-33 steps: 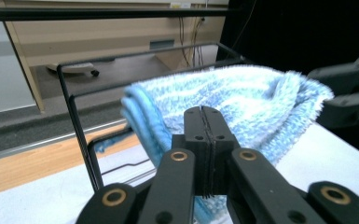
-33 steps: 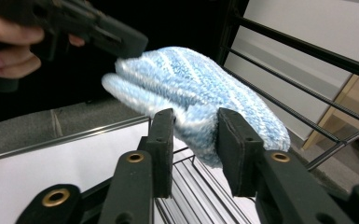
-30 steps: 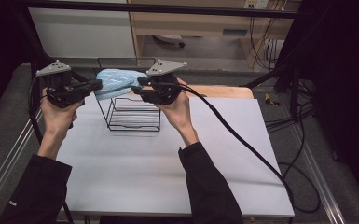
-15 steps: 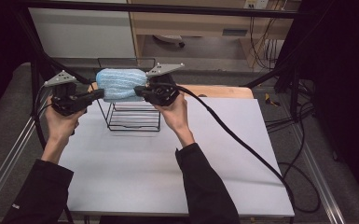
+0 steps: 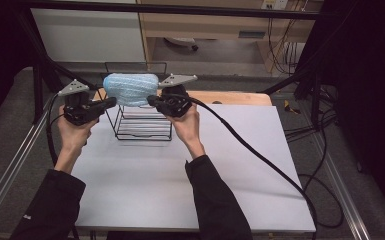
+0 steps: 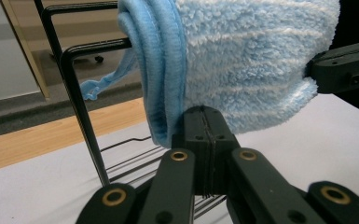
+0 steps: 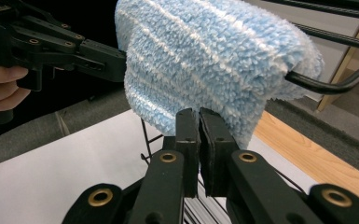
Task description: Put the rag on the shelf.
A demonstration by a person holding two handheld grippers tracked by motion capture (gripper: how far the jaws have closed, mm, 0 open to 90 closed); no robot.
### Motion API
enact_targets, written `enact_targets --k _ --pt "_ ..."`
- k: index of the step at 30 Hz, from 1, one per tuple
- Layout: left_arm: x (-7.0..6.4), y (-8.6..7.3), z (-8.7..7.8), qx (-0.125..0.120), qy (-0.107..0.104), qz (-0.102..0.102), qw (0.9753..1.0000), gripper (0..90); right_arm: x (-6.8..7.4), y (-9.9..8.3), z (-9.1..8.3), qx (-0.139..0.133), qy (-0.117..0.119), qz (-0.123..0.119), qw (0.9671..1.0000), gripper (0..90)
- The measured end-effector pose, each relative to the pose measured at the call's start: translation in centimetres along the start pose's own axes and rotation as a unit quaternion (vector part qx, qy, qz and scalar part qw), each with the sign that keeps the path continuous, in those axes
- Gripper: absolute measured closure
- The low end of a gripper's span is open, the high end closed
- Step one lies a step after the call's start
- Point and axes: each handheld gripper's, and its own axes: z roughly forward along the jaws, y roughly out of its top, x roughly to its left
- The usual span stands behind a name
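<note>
Presently both grippers, left gripper (image 5: 111,102) and right gripper (image 5: 151,100), are clamped on the blue towel (image 5: 130,89) draped over the wire rack (image 5: 144,122); uneven release risks slippage off the far bar.

Fluffy light-blue terry cloth (image 6: 242,60) above the matt black plastic jaws; behind it a glossy black wire rack (image 6: 81,112); smooth white bench (image 5: 180,175).

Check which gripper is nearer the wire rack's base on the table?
Right. The right gripper grips the blue cloth directly above the wire rack. The left gripper grips the cloth's other end, out past the rack's left side.
</note>
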Motion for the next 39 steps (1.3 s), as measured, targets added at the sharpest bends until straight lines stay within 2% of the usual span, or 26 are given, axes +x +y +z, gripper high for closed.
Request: enact_targets --k 3,6,10,16,20,26,28,33,39 --pt "-0.1 0.1 -0.5 -0.005 -0.005 -0.001 1.0 88.8 0.2 0.1 -0.4 -0.005 0.004 -0.002 1.0 85.6" --pt "-0.4 0.6 -1.3 -0.015 -0.007 0.006 0.9998 86.3 0.5 0.4 -0.9 -0.014 0.01 -0.007 0.9998 82.5" --pt "-0.7 1.4 -2.3 -0.026 -0.01 0.011 0.9996 81.3 0.6 0.9 -1.6 -0.029 0.019 0.0 0.9994 76.9" --pt "-0.9 1.8 -3.4 -0.031 -0.018 0.015 0.9992 65.6 0.8 1.5 -2.9 -0.048 0.019 0.0 0.9987 62.2" --pt "-1.0 1.6 -4.0 -0.029 -0.014 0.018 0.9993 55.5 0.8 1.8 -3.9 -0.053 0.02 0.012 0.9983 53.9" --pt "-0.7 0.6 -4.7 -0.019 -0.013 0.018 0.9996 41.2 0.7 1.4 -5.4 -0.05 0.012 0.014 0.9986 36.2" --pt "-0.7 0.1 -4.8 -0.012 -0.013 0.019 0.9997 37.1 0.5 1.0 -5.9 -0.048 0.008 0.019 0.9987 28.4" --pt "-0.8 -1.6 -4.7 0.001 -0.015 0.022 0.9996 28.0 -0.1 -0.6 -7.3 -0.04 -0.003 0.024 0.9989 16.1" --pt "-1.0 -3.7 -4.5 0.012 -0.022 0.018 0.9995 21.3 -1.1 -2.9 -9.4 -0.034 -0.014 0.033 0.9988 8.2"
